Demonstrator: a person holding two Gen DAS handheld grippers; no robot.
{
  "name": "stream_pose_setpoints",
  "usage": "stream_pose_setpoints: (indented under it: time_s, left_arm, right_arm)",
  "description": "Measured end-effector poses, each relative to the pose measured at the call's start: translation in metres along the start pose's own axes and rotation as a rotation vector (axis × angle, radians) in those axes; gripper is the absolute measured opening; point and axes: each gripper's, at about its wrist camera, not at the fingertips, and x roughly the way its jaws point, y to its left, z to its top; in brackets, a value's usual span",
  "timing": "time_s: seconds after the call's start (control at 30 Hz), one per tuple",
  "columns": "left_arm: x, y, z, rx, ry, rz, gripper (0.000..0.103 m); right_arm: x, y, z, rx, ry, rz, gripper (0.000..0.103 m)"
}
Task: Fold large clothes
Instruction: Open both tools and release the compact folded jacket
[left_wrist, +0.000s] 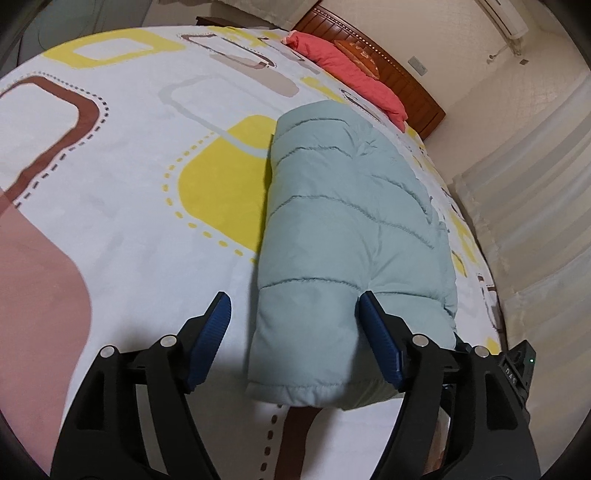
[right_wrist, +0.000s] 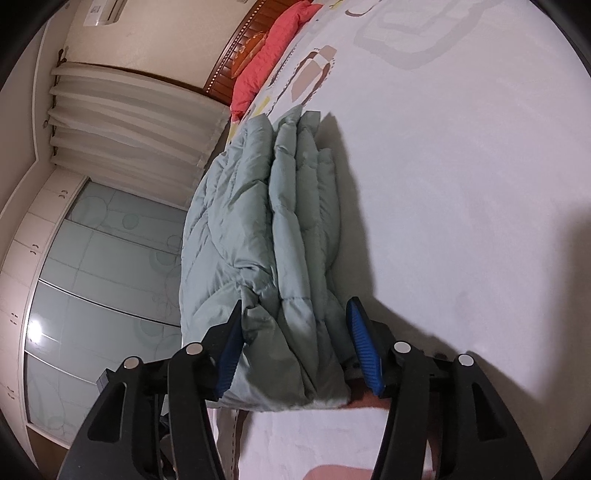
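A pale teal quilted jacket (left_wrist: 343, 206) lies folded into a thick bundle on the patterned bed sheet (left_wrist: 129, 166). My left gripper (left_wrist: 293, 299) is open around the bundle's near end. Its left pad stands clear over the sheet and its right pad (left_wrist: 380, 343) rests at the jacket's top surface. In the right wrist view the same jacket (right_wrist: 258, 229) shows its stacked layers edge-on. My right gripper (right_wrist: 295, 302) straddles that near end, open. Its left pad (right_wrist: 231, 350) brushes the fabric and its right pad stands just off it.
A red pillow (left_wrist: 354, 77) lies by the wooden headboard (left_wrist: 410, 77) at the far end of the bed. White curtains (right_wrist: 129, 122) and a glass-fronted wardrobe (right_wrist: 103, 277) line the room beside the bed. The jacket sits near the bed's curtain-side edge.
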Motion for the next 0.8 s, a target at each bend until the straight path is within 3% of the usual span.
stream_pose_setpoints:
  time_s: [0.4,0.47,0.8]
  left_arm:
    - [-0.018,-0.003,-0.007,0.096,-0.064,0.163,0.086]
    - [-0.021,-0.001,-0.009,0.108,-0.076,0.200,0.088]
    - [-0.042,0.002,-0.025,0.159,-0.113,0.323,0.091]
  right_arm:
    - [-0.019,0.000,-0.009,-0.030,-0.026,-0.080,0.055]
    - [-0.023,-0.001,-0.010,-0.040,-0.037,-0.108,0.060]
    - [-0.048,0.009,-0.029,-0.141,-0.117,-0.344,0.067]
